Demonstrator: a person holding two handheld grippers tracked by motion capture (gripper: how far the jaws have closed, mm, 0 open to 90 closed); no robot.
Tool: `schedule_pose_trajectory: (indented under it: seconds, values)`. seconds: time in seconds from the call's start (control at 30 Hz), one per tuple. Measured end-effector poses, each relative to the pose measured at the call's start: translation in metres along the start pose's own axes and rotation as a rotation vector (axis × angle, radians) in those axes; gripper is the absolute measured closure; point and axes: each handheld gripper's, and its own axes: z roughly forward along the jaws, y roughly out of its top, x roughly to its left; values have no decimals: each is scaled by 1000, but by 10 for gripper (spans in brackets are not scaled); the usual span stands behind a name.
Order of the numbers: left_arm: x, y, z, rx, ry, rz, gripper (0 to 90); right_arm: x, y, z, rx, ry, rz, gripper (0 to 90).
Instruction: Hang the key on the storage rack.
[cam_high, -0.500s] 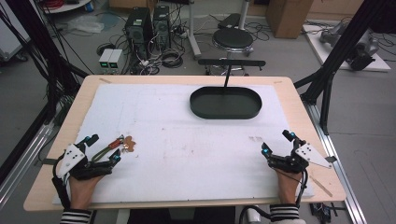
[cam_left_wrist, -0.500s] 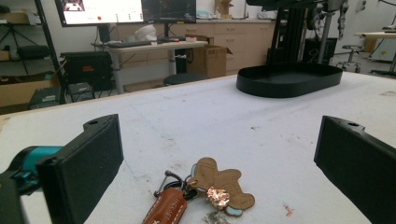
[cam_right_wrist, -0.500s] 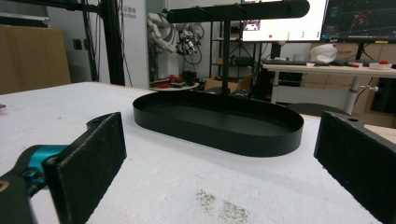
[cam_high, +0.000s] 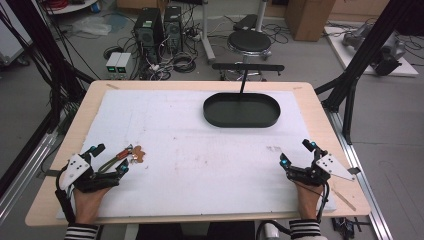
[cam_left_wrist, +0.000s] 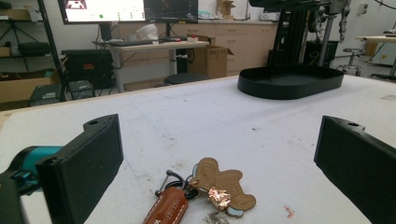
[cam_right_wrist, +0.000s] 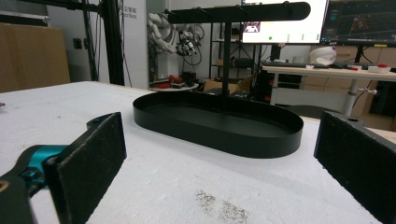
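White-covered table (cam_high: 200, 150): brown leather keychain (cam_high: 131, 155) near left edge, between my spread left gripper (cam_high: 107, 160); right gripper (cam_high: 297, 152) spread, empty.

Bench (cam_high: 200, 150) viewed from above, person's side, facing forward and down. Both tool views set low, near bench surface, aimed across it. Black tray (cam_high: 241, 111) (cam_left_wrist: 290, 81) (cam_right_wrist: 219, 122) shared by all views.

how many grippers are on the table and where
2. The left gripper sits near the table's front left, jaws open around the keychain. The right gripper sits at the front right, jaws open and nothing between them.
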Motion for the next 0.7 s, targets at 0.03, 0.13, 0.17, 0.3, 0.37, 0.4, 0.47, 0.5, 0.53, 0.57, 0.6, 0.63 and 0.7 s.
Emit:
schedule_pose_trajectory:
  seconds: [0.03,0.13,0.17,0.3,0.37,0.4,0.47,0.5,0.53,0.57,0.6,0.63,0.7]
  values:
    - [0,0,0,-3,0,-1,17,1,0,0,6,1,9,12]
    - [1,0,-1,-7,-1,-9,17,1,0,0,8,0,4,13]
    - [1,1,-1,6,0,-15,17,1,0,0,6,-1,0,13]
    - [5,8,-2,36,-19,-9,17,1,0,0,7,1,9,12]
    - [9,15,-4,33,-33,-10,17,1,0,0,7,1,4,13]
    - [11,20,-5,36,-43,-13,17,1,0,0,7,1,5,12]
    - [17,29,-5,54,-82,-25,17,1,0,0,9,2,10,13]
    - [18,32,-5,67,-86,-17,17,1,0,0,9,1,9,13]
    - [19,35,-5,80,-86,-2,17,1,0,0,11,3,10,13]
    - [21,40,-5,91,-84,20,17,1,0,0,11,3,10,13]
    - [22,44,-5,107,-86,35,17,1,0,0,8,1,9,13]
    - [24,48,-5,125,-86,53,17,1,0,0,10,1,10,13]
    - [28,57,-4,170,-100,73,17,1,0,0,10,1,11,13]
